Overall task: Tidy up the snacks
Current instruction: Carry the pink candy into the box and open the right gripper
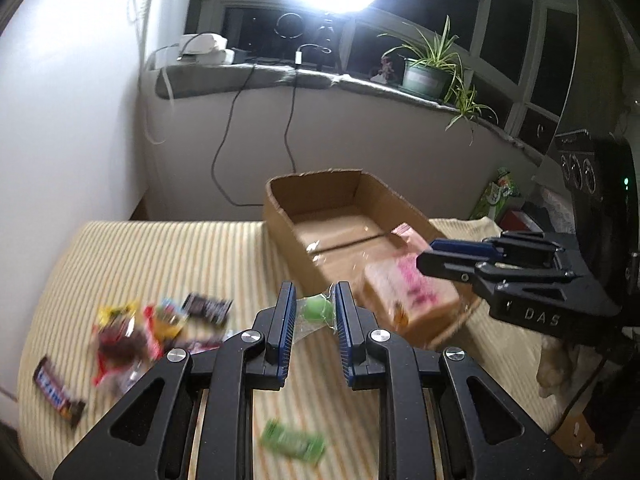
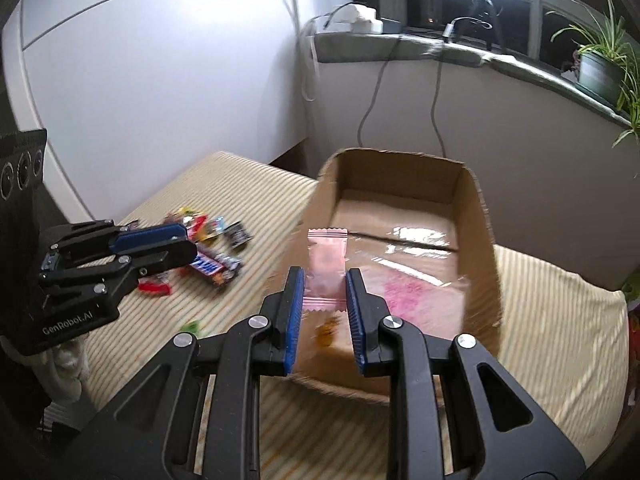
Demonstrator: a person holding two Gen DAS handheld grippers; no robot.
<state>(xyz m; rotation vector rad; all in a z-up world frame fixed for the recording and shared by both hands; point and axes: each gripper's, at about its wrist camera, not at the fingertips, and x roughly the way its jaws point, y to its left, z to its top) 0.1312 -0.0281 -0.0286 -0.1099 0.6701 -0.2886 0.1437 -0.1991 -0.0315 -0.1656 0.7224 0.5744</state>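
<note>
Pinching a green candy in clear wrap, the left gripper hangs just short of the cardboard box rim; beside it the right gripper clamps a pink sachet above the box's open, roomy floor.

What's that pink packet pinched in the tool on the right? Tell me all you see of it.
The pink packet is a small, flat, translucent plastic sachet with crimped zigzag ends. It stands upright, clamped on both sides by the right gripper and its blue pads, held above the near end of the open cardboard box. Its contents are unclear.
</note>
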